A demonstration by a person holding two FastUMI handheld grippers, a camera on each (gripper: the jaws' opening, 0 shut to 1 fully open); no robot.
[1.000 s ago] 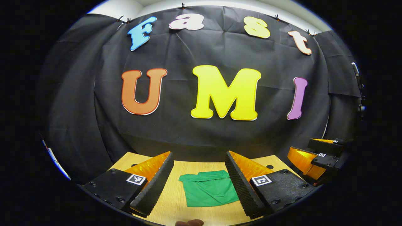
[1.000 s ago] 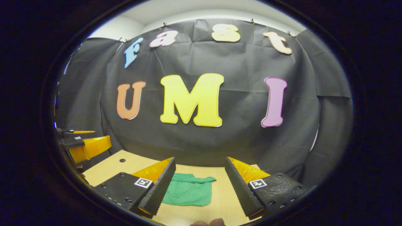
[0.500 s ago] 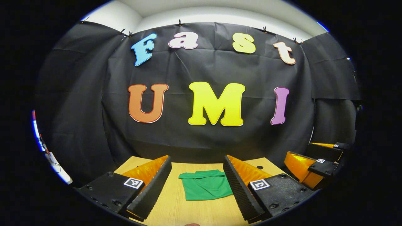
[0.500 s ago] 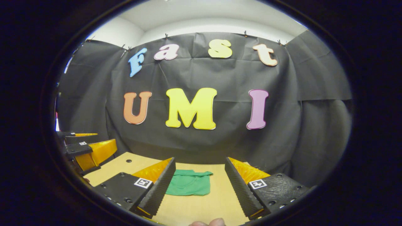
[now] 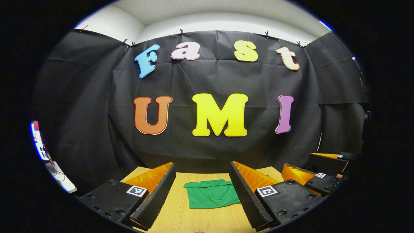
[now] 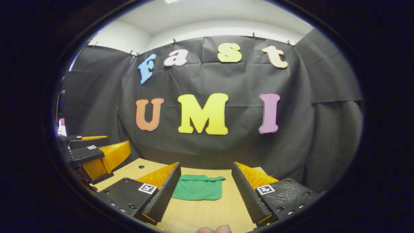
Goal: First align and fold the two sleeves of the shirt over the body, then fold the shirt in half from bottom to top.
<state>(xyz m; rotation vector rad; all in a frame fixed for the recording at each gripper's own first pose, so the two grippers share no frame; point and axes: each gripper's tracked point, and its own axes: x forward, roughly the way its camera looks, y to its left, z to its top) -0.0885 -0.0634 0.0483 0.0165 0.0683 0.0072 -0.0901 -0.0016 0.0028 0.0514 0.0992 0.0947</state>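
— Green shirt [image 5: 210, 195]: what is its position and condition?

— It lies flat on the wooden tabletop [image 5: 181, 216], folded into a compact rectangle, collar side toward the far edge, close to the black cloth wall [image 5: 210, 81]. In the right gripper view the same shirt [image 6: 198, 191] sits toward the far edge as well, with bare wood between it and the near edge.

— State of the left gripper [image 5: 202, 194]?

— Jaws spread wide, nothing between them. Both fingers are raised above the near part of the tabletop and are apart from the shirt; the garment appears in the gap between them, farther off.

— And the right gripper [image 6: 205, 191]?

— Same configuration: jaws wide apart, holding nothing, clear of the fabric. A fingertip [image 6: 213, 229] of the person's hand shows at the bottom edge of that view.

— Relative placement of the two units?

— Side by side above the near edge. In the left gripper view the right gripper [image 5: 318, 176] sits off to the right; in the right gripper view the left gripper [image 6: 93, 155] sits off to the left. Neither touches the other.
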